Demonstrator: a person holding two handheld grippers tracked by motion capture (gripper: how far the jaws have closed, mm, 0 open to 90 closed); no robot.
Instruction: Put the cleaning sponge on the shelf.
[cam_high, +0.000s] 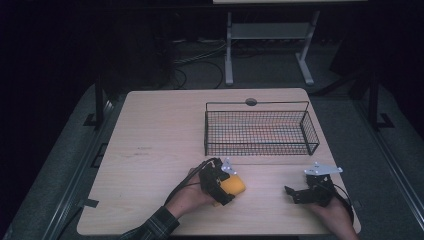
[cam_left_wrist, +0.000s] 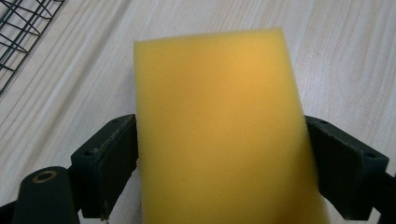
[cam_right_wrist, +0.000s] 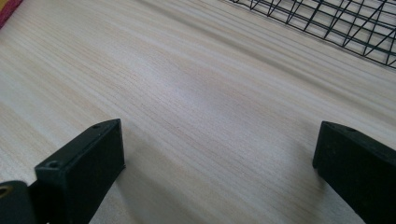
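A yellow sponge (cam_high: 233, 185) sits near the table's front edge, a little left of centre, and my left gripper (cam_high: 223, 189) is shut on it. In the left gripper view the yellow sponge (cam_left_wrist: 219, 130) stands between both jaws, which press on its two sides just above the light wooden table (cam_left_wrist: 350, 51). My right gripper (cam_high: 295, 195) rests at the front right of the table, open. In the right gripper view its two black jaws stand wide apart over bare wood, and the right gripper (cam_right_wrist: 219, 163) holds nothing.
A black wire basket (cam_high: 260, 131) stands at the back middle-right of the table (cam_high: 150, 150). Its mesh shows at the top left as the basket (cam_left_wrist: 21, 28) and at the top right as the basket (cam_right_wrist: 336, 23). A red edge (cam_right_wrist: 7, 9) shows at the far left.
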